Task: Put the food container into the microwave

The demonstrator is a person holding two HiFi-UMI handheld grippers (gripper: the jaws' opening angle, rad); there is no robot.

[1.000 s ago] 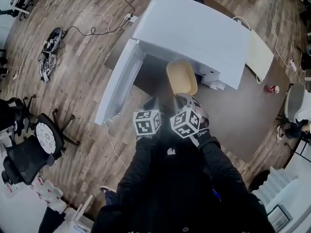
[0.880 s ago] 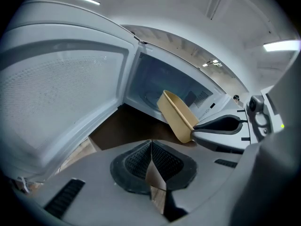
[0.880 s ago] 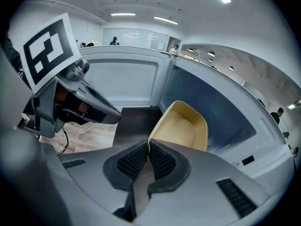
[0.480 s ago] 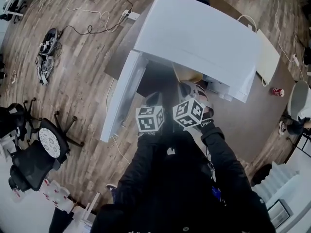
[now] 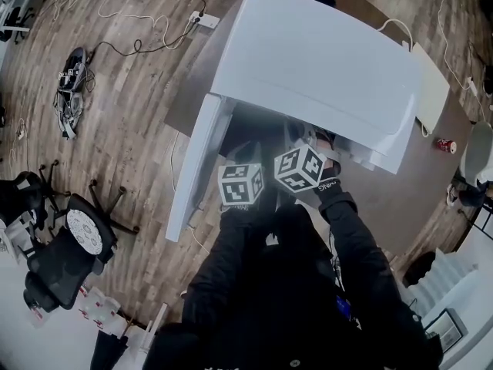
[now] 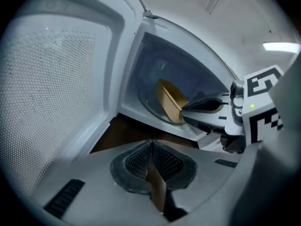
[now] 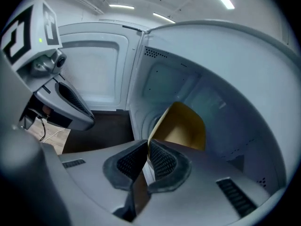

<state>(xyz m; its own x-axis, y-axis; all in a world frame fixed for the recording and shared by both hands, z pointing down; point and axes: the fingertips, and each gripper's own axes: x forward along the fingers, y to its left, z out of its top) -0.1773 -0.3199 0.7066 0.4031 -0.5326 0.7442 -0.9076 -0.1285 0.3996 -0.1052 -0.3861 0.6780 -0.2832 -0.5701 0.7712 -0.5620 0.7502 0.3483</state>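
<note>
The white microwave (image 5: 323,60) stands on a brown table with its door (image 5: 196,168) swung open to the left. My right gripper (image 7: 146,149) is shut on the near rim of the tan food container (image 7: 183,126), which is tilted inside the cavity. From the left gripper view the container (image 6: 169,102) shows over the round turntable, with the right gripper's fingers (image 6: 207,105) on it. My left gripper (image 6: 151,147) is shut on nothing and hovers before the opening, next to the door. In the head view the microwave's top hides the container.
The brown table (image 5: 400,191) extends to the microwave's right, with a red can (image 5: 445,145) and a white flat box (image 5: 431,91) near its far edge. On the wooden floor to the left are an office chair (image 5: 69,237) and cables (image 5: 69,91).
Both grippers moved forward toward the microwave. The container went from in front of the opening into the cavity and is no longer seen in the head view.
</note>
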